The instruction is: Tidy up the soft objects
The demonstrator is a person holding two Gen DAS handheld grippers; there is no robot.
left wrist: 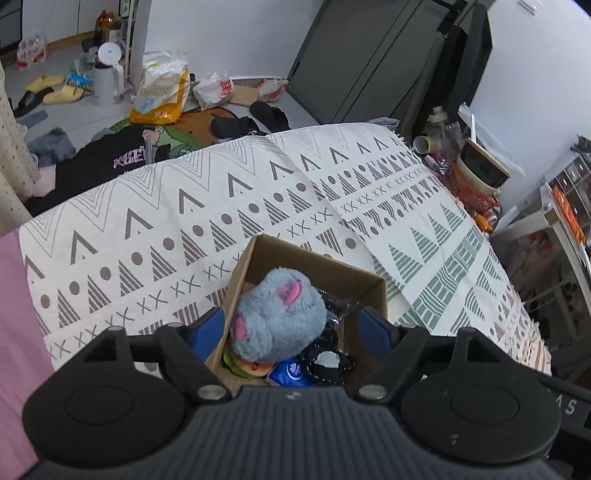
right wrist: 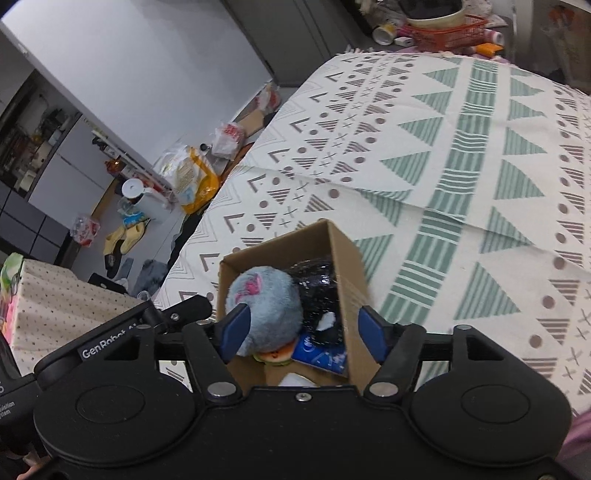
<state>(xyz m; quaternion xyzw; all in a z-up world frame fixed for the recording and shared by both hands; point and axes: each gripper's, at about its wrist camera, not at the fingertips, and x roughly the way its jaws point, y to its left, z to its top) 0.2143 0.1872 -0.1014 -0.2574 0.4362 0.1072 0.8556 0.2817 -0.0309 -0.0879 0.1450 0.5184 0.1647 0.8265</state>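
Note:
An open cardboard box stands on a patterned cloth. Inside it lie a grey plush with pink ears, a black item in clear wrap, a blue packet and a burger-like toy. My left gripper hangs open just over the box, its blue fingers by the two side walls and holding nothing. My right gripper is open too, with one finger in front of the plush and the other outside the right wall.
The cream cloth with brown and green patterns covers the surface around the box. A red basket with a bowl sits at its far end. On the floor beyond are a yellow bag, a white jug and slippers.

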